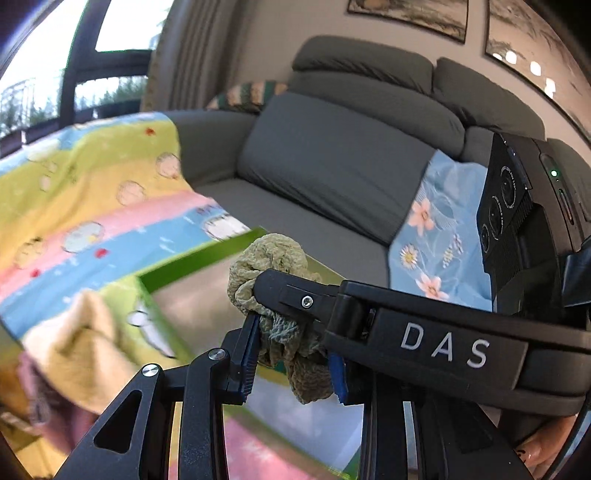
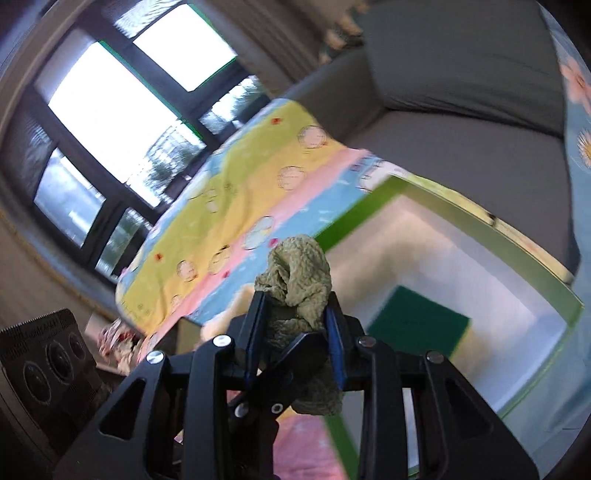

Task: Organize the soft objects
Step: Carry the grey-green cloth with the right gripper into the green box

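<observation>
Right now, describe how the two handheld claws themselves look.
Both claws, the left claw and the right claw, are matte black linkage frames with silver pivot pins and triangular cut-outs. Their fingers carry ribbed blue pads. The right one's body shows white letters "DAS" and a lit green indicator.

A home living room is showing here: a grey sofa [image 1: 332,155] is sitting under framed pictures [image 1: 410,14], curtains [image 1: 192,48] are hanging beside a big window [image 2: 110,110], and a bright children's blanket [image 1: 92,192] is lying nearby

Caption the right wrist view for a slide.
Both grippers clamp one crumpled olive-green cloth above a green-rimmed white box.
</observation>
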A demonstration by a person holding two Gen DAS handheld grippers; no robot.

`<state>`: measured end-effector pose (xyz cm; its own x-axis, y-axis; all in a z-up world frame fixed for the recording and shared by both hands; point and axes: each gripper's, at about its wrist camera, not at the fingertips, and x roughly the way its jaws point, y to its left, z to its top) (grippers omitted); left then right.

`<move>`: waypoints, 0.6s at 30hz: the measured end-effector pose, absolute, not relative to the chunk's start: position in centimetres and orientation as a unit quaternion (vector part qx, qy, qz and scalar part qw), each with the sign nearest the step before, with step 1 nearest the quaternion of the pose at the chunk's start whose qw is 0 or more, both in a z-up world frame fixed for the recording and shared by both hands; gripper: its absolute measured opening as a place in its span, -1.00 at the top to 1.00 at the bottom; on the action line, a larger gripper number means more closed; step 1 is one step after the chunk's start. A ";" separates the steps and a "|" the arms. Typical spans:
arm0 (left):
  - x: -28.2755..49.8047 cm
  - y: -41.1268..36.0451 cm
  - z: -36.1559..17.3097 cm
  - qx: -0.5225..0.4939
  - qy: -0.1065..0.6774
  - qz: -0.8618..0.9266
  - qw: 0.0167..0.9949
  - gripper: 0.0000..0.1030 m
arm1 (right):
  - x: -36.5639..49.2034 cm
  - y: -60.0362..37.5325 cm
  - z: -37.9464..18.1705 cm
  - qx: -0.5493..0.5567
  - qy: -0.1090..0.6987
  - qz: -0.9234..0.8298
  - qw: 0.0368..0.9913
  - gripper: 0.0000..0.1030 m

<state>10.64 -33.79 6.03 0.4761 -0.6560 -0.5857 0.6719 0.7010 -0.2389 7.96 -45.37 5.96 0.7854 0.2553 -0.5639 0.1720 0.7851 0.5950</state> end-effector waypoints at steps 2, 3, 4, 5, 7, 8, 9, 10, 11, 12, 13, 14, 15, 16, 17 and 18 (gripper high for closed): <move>11.0 -34.9 5.0 0.004 0.350 -0.403 0.846 0.36 | 7.7 -46.6 5.1 0.344 0.332 0.008 0.878 0.44; 11.2 -35.2 4.5 -0.002 0.358 -0.410 0.839 0.36 | 7.6 -47.0 4.8 0.349 0.335 0.000 0.875 0.45; 11.4 -35.5 4.1 -0.006 0.364 -0.415 0.834 0.36 | 7.4 -47.3 4.5 0.351 0.337 -0.009 0.874 0.46; 11.4 -35.8 3.7 -0.010 0.370 -0.417 0.830 0.36 | 7.3 -47.7 4.3 0.352 0.340 -0.018 0.872 0.47; 11.5 -36.4 3.2 -0.011 0.378 -0.419 0.826 0.36 | 7.1 -48.2 3.8 0.357 0.345 -0.029 0.868 0.49; 11.4 -36.8 2.9 -0.010 0.381 -0.420 0.824 0.36 | 7.0 -48.5 3.5 0.359 0.349 -0.035 0.865 0.50; 11.3 -37.1 2.6 -0.008 0.384 -0.421 0.822 0.36 | 7.0 -48.8 3.2 0.361 0.353 -0.043 0.862 0.52; 11.2 -37.4 2.4 -0.006 0.387 -0.422 0.820 0.36 | 6.8 -49.0 3.0 0.361 0.354 -0.048 0.861 0.54; 11.1 -37.7 2.2 -0.004 0.390 -0.422 0.819 0.36 | 6.8 -49.2 2.8 0.362 0.358 -0.056 0.859 0.54; 11.1 -38.0 2.0 -0.002 0.392 -0.422 0.818 0.36 | 6.7 -49.4 2.6 0.362 0.360 -0.060 0.858 0.55; 11.0 -38.2 1.7 0.001 0.396 -0.420 0.816 0.36 | 6.6 -49.6 2.5 0.363 0.362 -0.064 0.856 0.57; 11.0 -38.2 1.5 0.001 0.401 -0.419 0.814 0.36 | 6.6 -49.7 2.3 0.364 0.364 -0.066 0.855 0.57; 11.1 -38.3 1.3 0.000 0.406 -0.418 0.813 0.36 | 6.6 -49.8 2.1 0.364 0.366 -0.067 0.854 0.58; 11.2 -38.4 1.1 0.001 0.411 -0.417 0.810 0.36 | 6.5 -49.9 2.0 0.365 0.367 -0.070 0.853 0.59; 11.2 -38.4 0.9 0.002 0.415 -0.416 0.809 0.36 | 6.5 -50.1 1.9 0.365 0.369 -0.075 0.852 0.60; 11.3 -38.4 0.9 0.002 0.416 -0.415 0.809 0.36 | 6.5 -50.3 1.8 0.365 0.370 -0.080 0.851 0.60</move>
<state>11.33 -38.42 0.86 0.3082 -0.6699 -0.6755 0.6737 0.6550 -0.3422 6.48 -50.25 1.80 0.7132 0.1343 -0.6880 0.4059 0.7210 0.5616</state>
